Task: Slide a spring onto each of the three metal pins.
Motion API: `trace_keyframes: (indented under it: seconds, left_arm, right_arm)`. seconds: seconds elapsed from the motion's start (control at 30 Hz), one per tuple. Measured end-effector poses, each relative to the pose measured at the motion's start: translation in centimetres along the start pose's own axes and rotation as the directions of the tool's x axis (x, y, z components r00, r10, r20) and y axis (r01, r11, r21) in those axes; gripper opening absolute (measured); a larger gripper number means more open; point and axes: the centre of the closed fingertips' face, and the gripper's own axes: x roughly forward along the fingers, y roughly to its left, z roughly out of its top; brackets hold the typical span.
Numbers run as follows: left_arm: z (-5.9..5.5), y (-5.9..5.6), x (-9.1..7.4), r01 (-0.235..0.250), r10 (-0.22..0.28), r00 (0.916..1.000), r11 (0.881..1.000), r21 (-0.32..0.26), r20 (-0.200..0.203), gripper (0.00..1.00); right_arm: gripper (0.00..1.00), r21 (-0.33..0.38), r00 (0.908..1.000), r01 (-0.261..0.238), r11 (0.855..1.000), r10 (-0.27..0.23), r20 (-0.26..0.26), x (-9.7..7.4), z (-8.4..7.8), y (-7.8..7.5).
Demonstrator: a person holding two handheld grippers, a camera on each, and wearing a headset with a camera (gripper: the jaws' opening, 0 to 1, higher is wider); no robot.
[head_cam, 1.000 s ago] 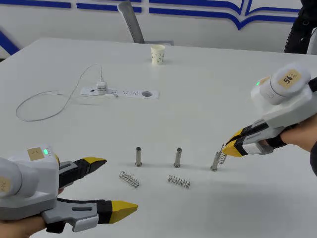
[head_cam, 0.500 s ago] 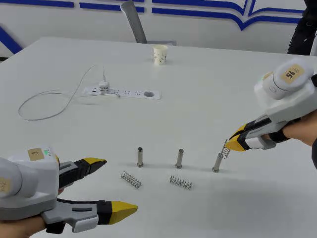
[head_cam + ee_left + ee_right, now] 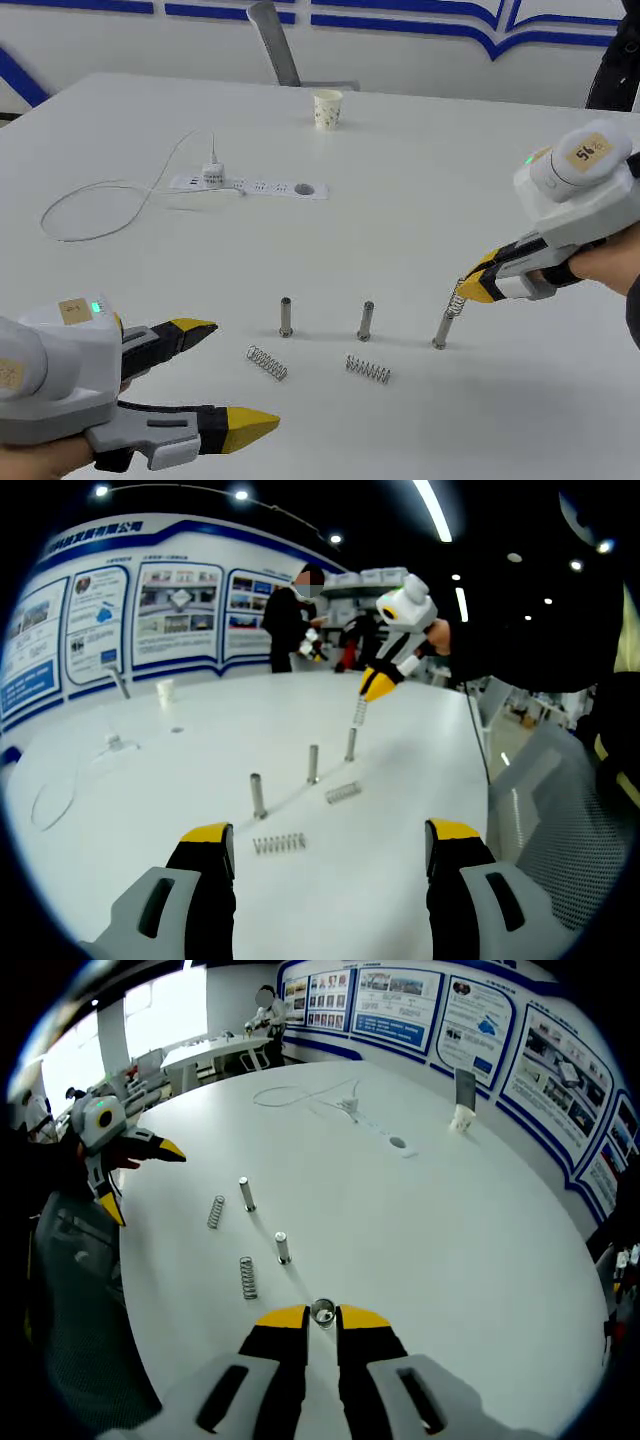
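The right gripper [image 3: 468,290] hangs over the right part of the surface [image 3: 420,200], its jaws closed on the upper end of a spring [image 3: 456,300]. That spring slants down to the top of the right pin [image 3: 441,330], which leans a little; its lower end seems to meet the pin's tip, though whether it has slipped over it is hard to tell. In the right gripper view the held spring is seen end-on between the yellow jaw tips. The middle pin [image 3: 366,320] and the left pin [image 3: 286,316] stand upright and bare in the same row, toward the near edge of the surface. Two loose springs lie flat just in front of them: one spring [image 3: 267,362] near the left pin's foot, the other spring [image 3: 367,369] near the middle pin's foot, neither touching a pin. The left gripper [image 3: 243,373] hovers at the near left corner with its jaws spread wide and nothing between them, pointing toward the pins. Toward the far left lies a white power strip [image 3: 245,186] with a plugged-in cable [image 3: 100,205] looping to the left edge, and a paper cup [image 3: 327,109] stands near the far edge.
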Motion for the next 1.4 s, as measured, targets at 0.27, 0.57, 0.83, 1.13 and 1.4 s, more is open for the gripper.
trace_keyframes:
  seconds: [0.27, 0.57, 0.83, 1.13, 1.4]
  left_arm:
    - [-0.1, 0.1, 0.0, -0.003, 0.003, 1.0, 1.0, -0.001, -0.002, 0.79]
    - [-0.3, 0.2, 0.0, -0.006, 0.006, 1.0, 1.0, -0.007, -0.004, 0.79]
    - [-0.3, 0.4, 0.0, -0.009, 0.009, 0.9999, 1.0, -0.011, -0.005, 0.79]
    - [-0.6, 0.5, 0.0, -0.012, 0.012, 0.9999, 1.0, -0.016, -0.007, 0.79]
    - [-0.7, 0.6, 0.1, -0.014, 0.014, 0.9999, 1.0, -0.02, -0.009, 0.79]
  right_arm:
    - [0.12, 0.003, 1.0, 0.001, 1.0, -0.001, -0.009, 0.4, -0.2, -0.3]
    - [0.12, 0.014, 0.9999, -0.001, 1.0, 0.001, -0.012, 0.8, -0.3, -0.6]
    - [0.12, 0.02, 0.9998, -0.007, 1.0, 0.008, -0.017, 1.2, -0.5, -0.7]
    - [0.12, 0.027, 0.9995, -0.013, 1.0, 0.014, -0.029, 1.6, -0.8, -0.7]
    - [0.12, 0.039, 0.9991, -0.018, 0.999, 0.02, -0.037, 2.2, -1.2, -0.8]
